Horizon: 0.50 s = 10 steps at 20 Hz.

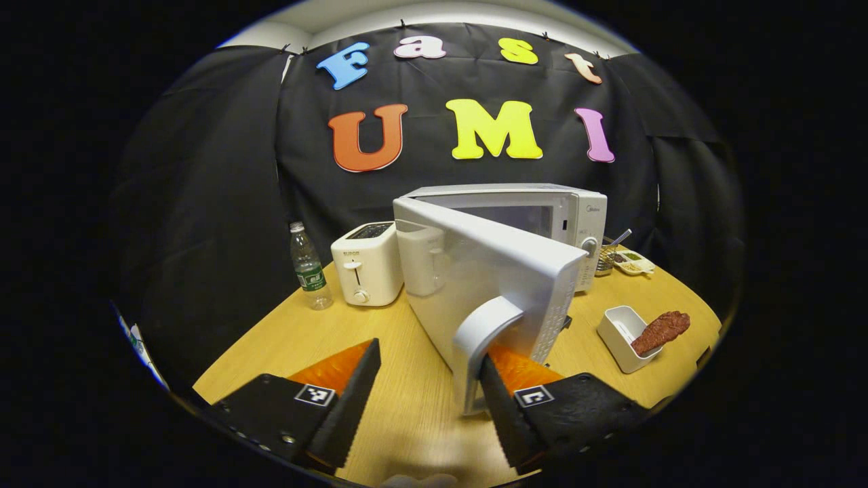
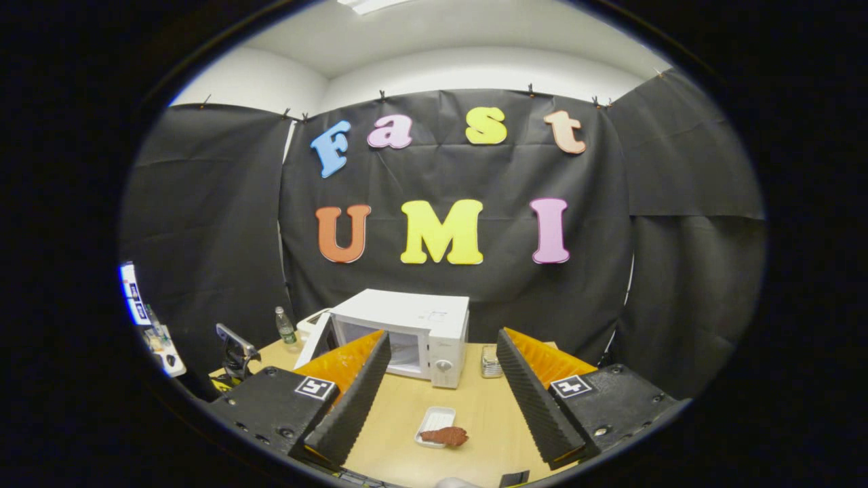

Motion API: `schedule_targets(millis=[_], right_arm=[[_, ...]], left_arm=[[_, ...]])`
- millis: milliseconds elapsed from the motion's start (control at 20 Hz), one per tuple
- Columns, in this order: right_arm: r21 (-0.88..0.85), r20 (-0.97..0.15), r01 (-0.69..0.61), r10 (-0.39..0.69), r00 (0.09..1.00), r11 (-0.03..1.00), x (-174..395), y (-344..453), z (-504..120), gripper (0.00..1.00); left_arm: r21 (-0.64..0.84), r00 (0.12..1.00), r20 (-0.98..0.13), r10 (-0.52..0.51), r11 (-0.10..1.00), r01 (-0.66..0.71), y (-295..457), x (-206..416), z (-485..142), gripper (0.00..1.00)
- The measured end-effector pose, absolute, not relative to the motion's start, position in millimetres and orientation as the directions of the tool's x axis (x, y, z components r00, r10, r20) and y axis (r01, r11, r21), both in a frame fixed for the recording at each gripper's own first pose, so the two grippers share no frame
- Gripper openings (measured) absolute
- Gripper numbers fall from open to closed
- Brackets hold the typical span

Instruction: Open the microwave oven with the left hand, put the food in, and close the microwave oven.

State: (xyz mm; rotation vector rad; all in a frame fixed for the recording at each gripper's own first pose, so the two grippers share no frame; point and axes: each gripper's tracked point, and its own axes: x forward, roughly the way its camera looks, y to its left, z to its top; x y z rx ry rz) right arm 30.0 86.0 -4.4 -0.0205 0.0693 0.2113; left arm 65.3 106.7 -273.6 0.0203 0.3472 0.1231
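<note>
Left gripper view: our left gripper (image 1: 427,396) bottom centre, jaws wide apart, right finger hooked behind door handle (image 1: 485,339); microwave door (image 1: 485,285) ajar, centre frame. Right gripper view: our right gripper (image 2: 444,390) gaping, empty; food (image 2: 447,436) on tray (image 2: 432,420), lower centre.

Microwave (image 1: 542,210) white, door (image 1: 488,285) white with pale grey handle (image 1: 485,339). Toaster (image 1: 367,271) white. Table (image 1: 407,379) light wood grain. Food (image 1: 661,330) reddish-brown — in white tray (image 1: 620,333). Bottle (image 1: 308,268) clear — green label.
</note>
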Motion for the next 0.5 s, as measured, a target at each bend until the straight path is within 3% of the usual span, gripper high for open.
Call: schedule_targets(millis=[50,500], right_arm=[[-0.014,-0.067,-0.206,0.204,0.977,0.979,28,87,-4,0.92],[-0.001,-0.097,-0.23,0.229,0.969,0.973,20,106,-21,0.92]], left_arm=[[0.053,0.932,-0.338,0.132,0.991,-0.121,109,65,-274,0.95],[0.122,0.951,-0.278,0.132,0.987,-0.102,128,42,-254,0.96]])
